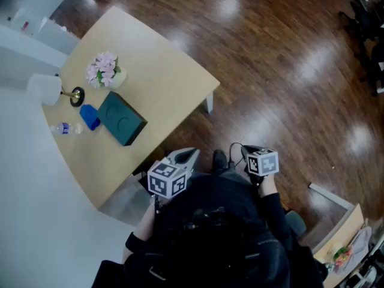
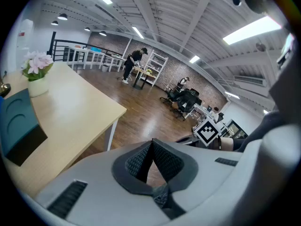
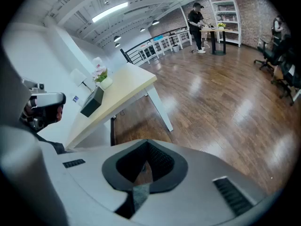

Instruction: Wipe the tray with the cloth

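A dark teal tray (image 1: pixel 122 119) lies on the light wooden table (image 1: pixel 162 83), with a crumpled blue cloth (image 1: pixel 90 117) just to its left. Both grippers hang off the table, close to my body and above the wooden floor. My left gripper (image 1: pixel 189 155) is shut with nothing between its jaws; in the left gripper view its tips (image 2: pixel 151 142) meet, and the tray (image 2: pixel 19 126) shows at the far left. My right gripper (image 1: pixel 245 151) is also shut and empty (image 3: pixel 147 142); the right gripper view has the tray (image 3: pixel 91 102) far off on the table.
On the table stand pink flowers in a white pot (image 1: pixel 105 71), a white lamp (image 1: pixel 45 89) and a small plastic bottle (image 1: pixel 66 128). A second table corner (image 1: pixel 342 233) shows at lower right. A person (image 2: pixel 134 62) stands by shelves far back, near office chairs (image 2: pixel 181 98).
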`<state>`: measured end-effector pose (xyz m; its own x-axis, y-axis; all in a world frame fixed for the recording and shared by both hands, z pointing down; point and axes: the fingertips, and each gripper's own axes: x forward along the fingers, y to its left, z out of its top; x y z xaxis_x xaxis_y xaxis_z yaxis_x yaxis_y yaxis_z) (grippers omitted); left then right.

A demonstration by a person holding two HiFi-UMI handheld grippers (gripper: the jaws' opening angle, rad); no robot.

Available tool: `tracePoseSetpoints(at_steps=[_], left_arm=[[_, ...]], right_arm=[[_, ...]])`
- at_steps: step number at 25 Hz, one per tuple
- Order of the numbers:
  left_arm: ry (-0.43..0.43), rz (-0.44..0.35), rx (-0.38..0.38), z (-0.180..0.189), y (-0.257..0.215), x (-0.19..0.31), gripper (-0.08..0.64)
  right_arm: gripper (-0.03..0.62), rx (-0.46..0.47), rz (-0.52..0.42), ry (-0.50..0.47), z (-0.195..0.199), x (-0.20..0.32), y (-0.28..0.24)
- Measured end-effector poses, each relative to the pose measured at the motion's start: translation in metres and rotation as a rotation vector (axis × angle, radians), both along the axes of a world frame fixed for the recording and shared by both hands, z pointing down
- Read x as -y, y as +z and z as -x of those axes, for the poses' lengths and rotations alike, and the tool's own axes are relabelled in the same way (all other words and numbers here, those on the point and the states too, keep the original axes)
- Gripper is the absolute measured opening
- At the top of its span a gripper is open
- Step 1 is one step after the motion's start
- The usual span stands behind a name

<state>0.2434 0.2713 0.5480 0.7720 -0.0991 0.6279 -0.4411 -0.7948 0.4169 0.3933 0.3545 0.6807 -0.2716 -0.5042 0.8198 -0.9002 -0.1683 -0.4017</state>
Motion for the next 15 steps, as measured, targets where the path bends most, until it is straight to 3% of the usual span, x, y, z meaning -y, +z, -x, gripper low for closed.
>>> tracePoseSetpoints(at_steps=[5,10,15], left_arm=[[-0.097,0.015,-0.013,0.043,-0.012,0.03,0.002],[-0.309,-0.017,-0.028,0.116,-0.022,0.081,0.002],[-0.502,-0.044,-0.027,0.216,-0.026,0.124,0.002]], right_arm=[[0.008,0.012,-0.03,-0.017,0.026,0.024,-0.028],[0.008,0.012,-0.101,-0.229,0.087,0.104,-0.057],[0.008,0.009,-0.171,-0.388,0.169,0.179,-0.088]])
